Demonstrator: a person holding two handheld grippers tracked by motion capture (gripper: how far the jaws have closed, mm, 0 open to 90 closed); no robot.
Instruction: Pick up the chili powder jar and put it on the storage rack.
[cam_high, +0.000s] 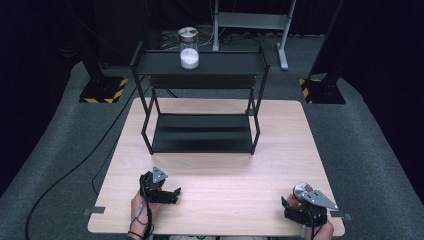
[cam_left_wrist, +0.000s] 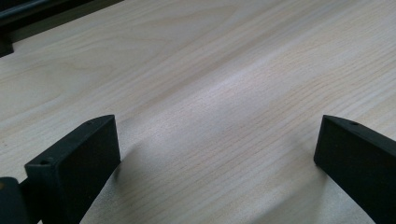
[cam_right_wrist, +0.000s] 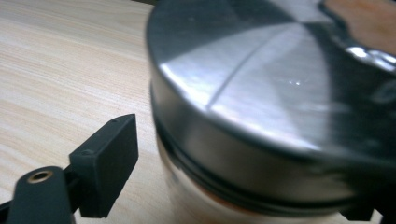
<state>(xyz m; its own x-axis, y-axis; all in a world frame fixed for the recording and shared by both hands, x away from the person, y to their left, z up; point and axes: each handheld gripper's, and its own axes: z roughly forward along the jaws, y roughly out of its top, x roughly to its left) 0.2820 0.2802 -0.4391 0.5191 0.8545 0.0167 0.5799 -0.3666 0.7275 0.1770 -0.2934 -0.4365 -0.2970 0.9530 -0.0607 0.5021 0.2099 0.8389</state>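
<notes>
Near the table's front right corner, a glass jar (cam_high: 300, 192) with a brushed metal lid and brownish contents sits between the jaws of my right gripper (cam_high: 303, 204). In the right gripper view the jar (cam_right_wrist: 280, 116) looms very close. The left fingertip (cam_right_wrist: 109, 158) stands a thin strip of table away from the glass, and the other jaw is hidden behind the jar. My left gripper (cam_high: 167, 194) rests low over the front left of the table. In the left gripper view, my left gripper (cam_left_wrist: 217, 154) is open with bare wood between its fingers.
A black two-tier metal rack (cam_high: 150, 132) stands at the back middle of the wooden table (cam_high: 225, 170). On its top shelf is a second glass jar (cam_high: 189, 50) with white powder. Cables and stand bases lie on the grey floor beyond.
</notes>
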